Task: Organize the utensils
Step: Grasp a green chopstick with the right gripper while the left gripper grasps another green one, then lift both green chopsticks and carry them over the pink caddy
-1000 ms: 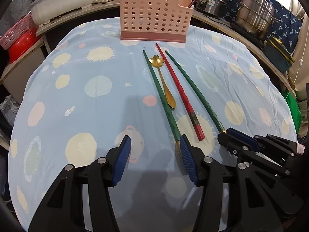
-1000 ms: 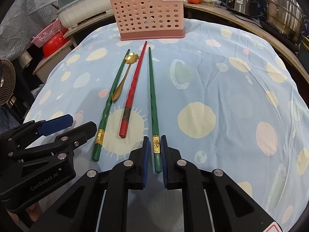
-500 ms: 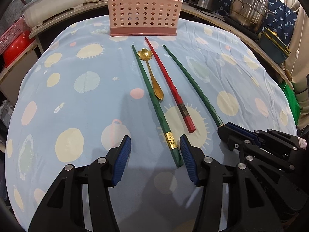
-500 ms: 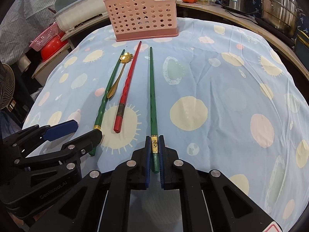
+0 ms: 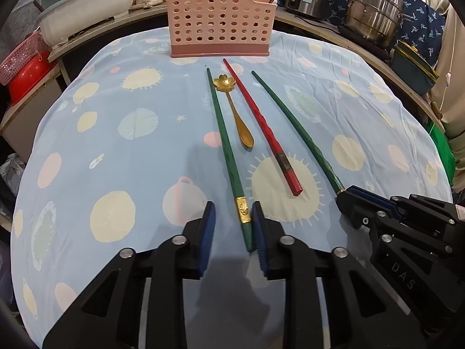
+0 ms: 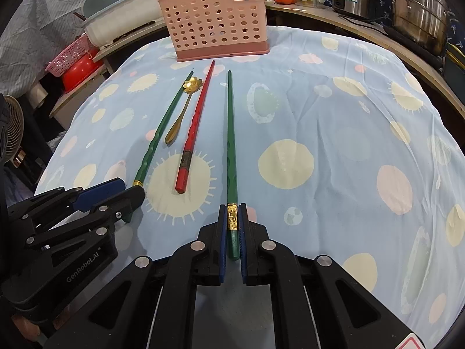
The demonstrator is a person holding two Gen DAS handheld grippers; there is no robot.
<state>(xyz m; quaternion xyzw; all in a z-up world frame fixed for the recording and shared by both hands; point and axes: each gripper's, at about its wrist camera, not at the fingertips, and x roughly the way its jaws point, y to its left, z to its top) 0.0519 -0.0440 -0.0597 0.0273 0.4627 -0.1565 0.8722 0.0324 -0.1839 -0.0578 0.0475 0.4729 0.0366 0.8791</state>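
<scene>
Two green chopsticks, a red chopstick and a gold flower-ended spoon lie side by side on the blue patterned cloth, before a pink perforated utensil holder. My left gripper is closing around the gold-banded end of the left green chopstick; the stick lies against the right pad, and the left pad stands apart from it. My right gripper is shut on the gold-banded end of the right green chopstick. Each gripper shows in the other's view, the left gripper low and the right gripper beside it.
Steel pots and a dark cooker stand on the counter at the back right. A pale basin sits at the back left, a red bowl in a pink basket at the left. A fan stands off the table's left edge.
The left jaws have narrowed from wide apart to close around the left green chopstick's end. The right gripper stays shut on its chopstick.
</scene>
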